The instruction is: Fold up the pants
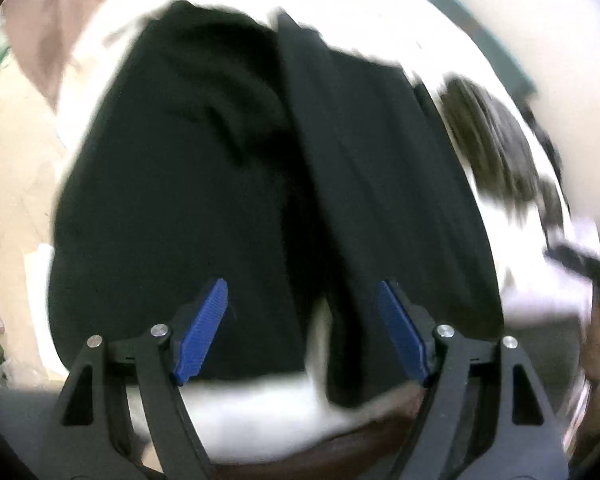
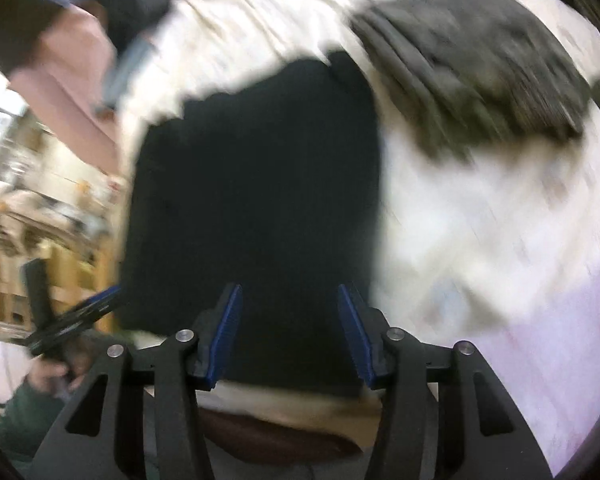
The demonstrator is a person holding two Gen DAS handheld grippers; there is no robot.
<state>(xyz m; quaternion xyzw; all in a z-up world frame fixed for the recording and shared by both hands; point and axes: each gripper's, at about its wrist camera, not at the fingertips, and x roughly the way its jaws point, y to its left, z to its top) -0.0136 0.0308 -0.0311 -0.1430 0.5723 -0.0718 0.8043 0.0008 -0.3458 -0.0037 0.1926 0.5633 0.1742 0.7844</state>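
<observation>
pants point(image 1: 228, 184), black, lie folded on a white cloth-covered surface point(image 1: 260, 412), filling the middle of both wrist views. nearest in the left wrist view, the left gripper point(image 1: 302, 328) hangs above the near hem with its blue pads point(image 1: 202, 330) spread wide, nothing between them and nothing held. a fold ridge runs from 6 o'clock up toward 12 o'clock, one layer lapping the other. in the right wrist view, the right gripper point(image 2: 290, 332) also stands parted, about half as wide as it could go, empty, over the near edge of the dark cloth. at 8 o'clock there, a hand point(image 2: 56, 368) in a green sleeve point(image 2: 24, 412) holds the other tool. farther off, at 1 o'clock, a grey-brown garment point(image 2: 480, 80) lies blurred on the white cover, just beside the folded stack. beyond, at 10 o'clock, a pink drape point(image 2: 72, 84) hangs.
</observation>
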